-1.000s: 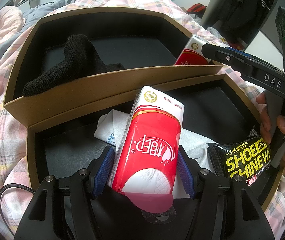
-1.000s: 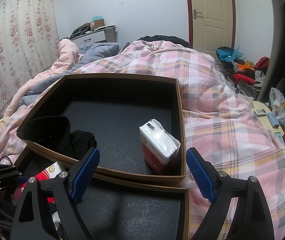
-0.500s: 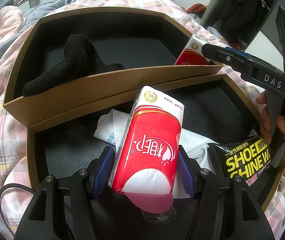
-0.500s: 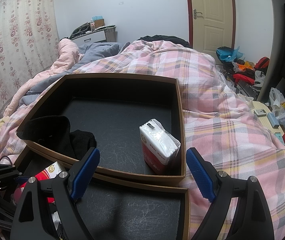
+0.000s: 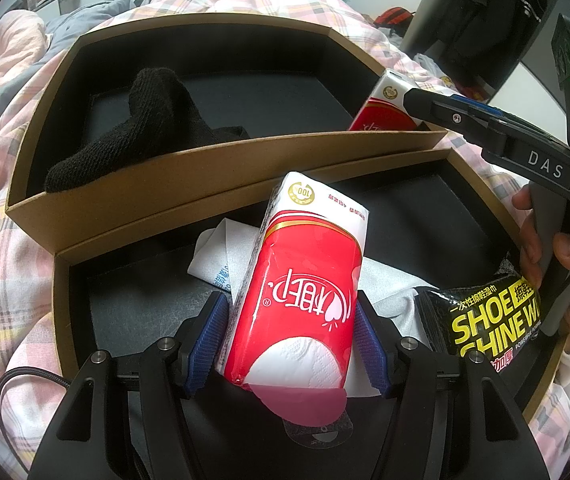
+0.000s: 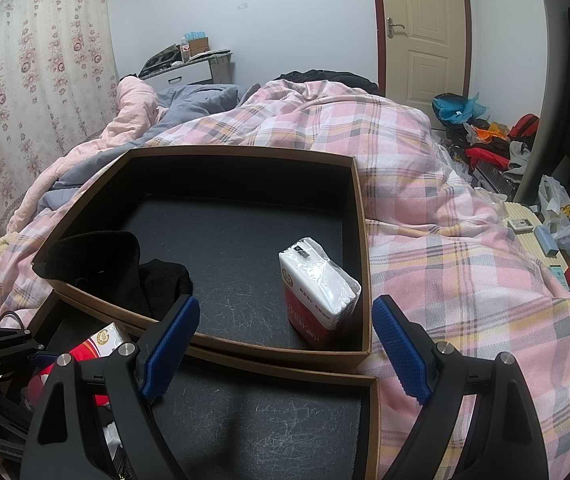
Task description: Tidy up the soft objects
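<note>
Bedding in pink plaid, the quilt [image 6: 425,240], covers the bed and carries everything else; on it sit two shallow cardboard boxes with black lining, the far box [image 6: 359,220] just behind the near box [image 5: 59,280], their long walls touching or nearly so. Inside the far box lie a black sock [image 5: 153,120] at its left end and one tissue pack [image 6: 317,288] standing close to the right wall; the near box holds a white cloth [image 5: 213,252] and, at its right side, a black shoe-wipe packet [image 5: 493,320].

Smaller still, the left hand-held gripper [image 5: 285,340] is clamped on a second tissue pack [image 5: 301,280], red and white, its blue pads pressed to both sides, the pack raised above the white cloth in the near box; the right hand-held gripper [image 6: 281,348] hangs wide apart and holds nothing, aimed over the boxes' shared wall toward the standing pack.

Judging by this, the step in hand is carrying the held pack across to the far box; the next move calls for lifting it clear of the two cardboard walls, setting it down on bare lining beside the other pack, and only then letting go; the soft wrapper may slip if the squeeze slackens early.
</note>
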The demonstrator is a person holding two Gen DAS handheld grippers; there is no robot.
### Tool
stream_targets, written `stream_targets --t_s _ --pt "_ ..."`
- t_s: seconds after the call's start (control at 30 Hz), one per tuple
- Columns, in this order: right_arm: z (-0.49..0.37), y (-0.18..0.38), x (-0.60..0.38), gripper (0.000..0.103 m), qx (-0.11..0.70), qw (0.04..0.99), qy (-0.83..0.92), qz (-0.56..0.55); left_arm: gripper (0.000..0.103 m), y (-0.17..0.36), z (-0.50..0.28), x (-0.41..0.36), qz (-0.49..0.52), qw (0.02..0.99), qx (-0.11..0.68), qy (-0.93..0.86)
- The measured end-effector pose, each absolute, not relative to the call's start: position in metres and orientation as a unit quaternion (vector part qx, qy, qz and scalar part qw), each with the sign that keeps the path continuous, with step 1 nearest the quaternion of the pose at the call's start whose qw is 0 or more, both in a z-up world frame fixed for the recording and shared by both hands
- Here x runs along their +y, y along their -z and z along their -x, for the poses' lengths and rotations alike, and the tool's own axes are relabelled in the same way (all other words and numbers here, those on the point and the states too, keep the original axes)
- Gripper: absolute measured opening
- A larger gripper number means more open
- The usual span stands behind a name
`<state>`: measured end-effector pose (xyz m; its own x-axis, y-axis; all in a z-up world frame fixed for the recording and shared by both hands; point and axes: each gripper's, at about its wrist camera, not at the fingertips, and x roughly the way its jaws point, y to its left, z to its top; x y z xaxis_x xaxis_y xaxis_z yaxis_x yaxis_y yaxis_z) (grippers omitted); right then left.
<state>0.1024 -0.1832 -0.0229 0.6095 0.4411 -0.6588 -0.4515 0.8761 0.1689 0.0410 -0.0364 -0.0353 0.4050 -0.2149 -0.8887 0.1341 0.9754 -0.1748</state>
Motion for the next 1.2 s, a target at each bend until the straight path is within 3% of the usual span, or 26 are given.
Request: stream_targets --t_s 0.23,0.67,1.2 --pt "-0.103 0.023 -0.183 0.087 0.366 0.897 -0.249 0.007 0.059 0.035 -0.041 -0.036 0.039 0.838 0.534 0.106" --pt "-0.102 0.023 -0.182 0.087 0.365 0.897 -0.249 0.007 0.046 0.014 -0.019 -0.027 0.063 0.857 0.493 0.134" --pt "-0.102 0.023 -0.183 0.087 0.365 0.897 -0.249 0.008 0.044 -0.023 0.004 -0.013 0.09 0.889 0.42 0.16"
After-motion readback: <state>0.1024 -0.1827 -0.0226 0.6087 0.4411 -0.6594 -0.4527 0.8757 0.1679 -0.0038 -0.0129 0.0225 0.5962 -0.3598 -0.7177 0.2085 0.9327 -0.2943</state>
